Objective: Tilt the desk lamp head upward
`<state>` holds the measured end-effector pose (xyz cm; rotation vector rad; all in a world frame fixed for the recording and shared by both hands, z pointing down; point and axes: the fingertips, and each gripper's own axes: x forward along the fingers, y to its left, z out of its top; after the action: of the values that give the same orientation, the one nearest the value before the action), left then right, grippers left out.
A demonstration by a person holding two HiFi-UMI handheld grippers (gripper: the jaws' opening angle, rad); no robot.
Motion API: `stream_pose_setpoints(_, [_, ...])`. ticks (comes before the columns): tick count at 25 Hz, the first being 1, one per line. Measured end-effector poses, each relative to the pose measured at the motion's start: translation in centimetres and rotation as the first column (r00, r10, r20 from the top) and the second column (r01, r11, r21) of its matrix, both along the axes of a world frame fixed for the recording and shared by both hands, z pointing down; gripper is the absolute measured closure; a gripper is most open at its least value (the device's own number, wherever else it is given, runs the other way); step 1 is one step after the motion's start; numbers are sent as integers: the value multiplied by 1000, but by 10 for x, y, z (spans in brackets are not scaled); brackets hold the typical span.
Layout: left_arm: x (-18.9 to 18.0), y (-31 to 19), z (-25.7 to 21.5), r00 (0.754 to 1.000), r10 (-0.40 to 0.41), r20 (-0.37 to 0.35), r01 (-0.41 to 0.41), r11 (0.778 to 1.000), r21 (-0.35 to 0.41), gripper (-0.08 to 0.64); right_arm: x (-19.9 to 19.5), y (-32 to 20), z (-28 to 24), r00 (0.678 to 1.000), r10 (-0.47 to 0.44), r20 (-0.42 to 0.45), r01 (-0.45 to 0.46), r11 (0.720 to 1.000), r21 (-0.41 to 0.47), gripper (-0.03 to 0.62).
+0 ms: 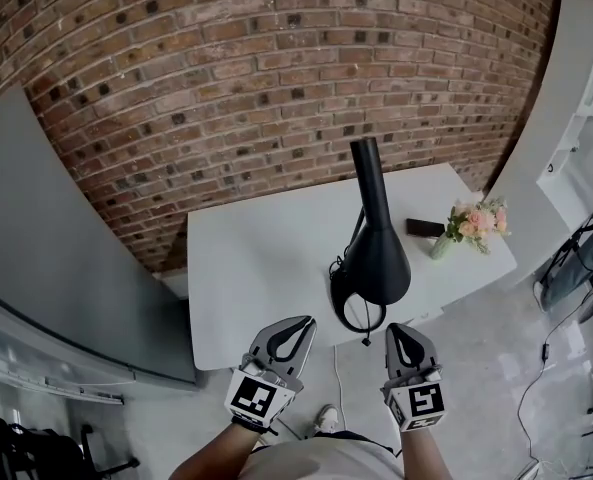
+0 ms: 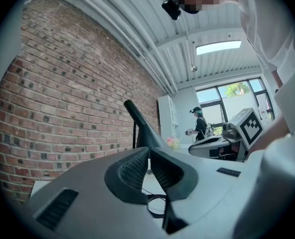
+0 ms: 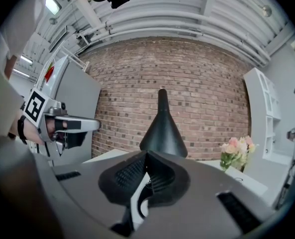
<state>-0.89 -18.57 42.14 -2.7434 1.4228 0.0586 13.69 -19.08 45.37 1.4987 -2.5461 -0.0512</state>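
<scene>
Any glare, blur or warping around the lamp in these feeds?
Head view: evenly lit, sharp; fisheye bows the table edge. Left gripper view: bright window glares at right, lamp a dark silhouette. Right gripper view: lamp sharp, right tongs slightly soft, corners black.

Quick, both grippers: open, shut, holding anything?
Left gripper: shut, holding nothing.
Right gripper: shut, holding nothing, not on the lamp.

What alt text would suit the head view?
A black lamp stands on a white table before a brick wall, flowers to its right. The left gripper and right gripper hover shut and empty near the table's front edge.
</scene>
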Motion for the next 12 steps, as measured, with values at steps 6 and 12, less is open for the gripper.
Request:
stream_pose_setpoints(6, [-2,0,1,1000,-23,21,23,1000,-7,540,-8,-12,9,999,-40,12,40,999,-15,580])
stream_pose_setpoints(12, [3,-5,5,998,-51,26,51,999,-10,540,-9,-21,26,998,-68,11,68,997,-39,580])
